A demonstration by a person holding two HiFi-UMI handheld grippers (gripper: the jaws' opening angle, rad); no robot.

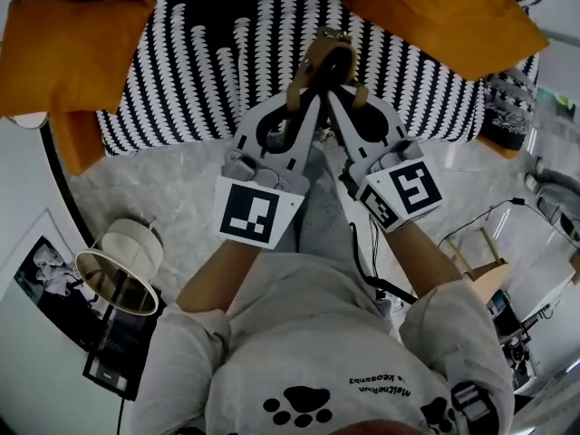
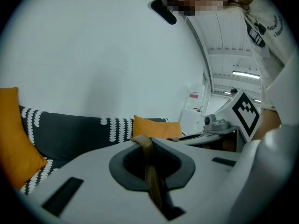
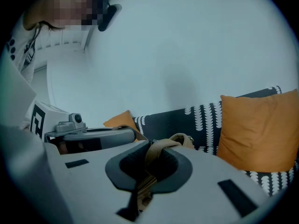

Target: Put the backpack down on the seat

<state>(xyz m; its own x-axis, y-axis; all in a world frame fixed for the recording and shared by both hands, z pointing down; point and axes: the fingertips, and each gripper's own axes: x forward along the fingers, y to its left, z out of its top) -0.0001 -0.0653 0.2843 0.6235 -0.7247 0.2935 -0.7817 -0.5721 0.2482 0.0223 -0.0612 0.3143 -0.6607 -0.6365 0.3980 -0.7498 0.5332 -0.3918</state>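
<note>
Tan brown, with cloth straps and a dark middle, the soft backpack [image 1: 328, 62] hangs at the far middle, over the black and white patterned sofa seat [image 1: 181, 80]. There is one backpack, and there are two grey plastic grippers. The left gripper [image 1: 305, 98] has its fingers pressed tight on one thin strap [image 2: 148, 171]. The right gripper [image 1: 342, 98] pinches a folded strap [image 3: 159, 153] the same way. Two big orange cushions sit on the sofa: a left cushion [image 1: 72, 53] and a right cushion [image 1: 444, 16]. One white lamp shade [image 1: 118, 265] stands near left.
</note>
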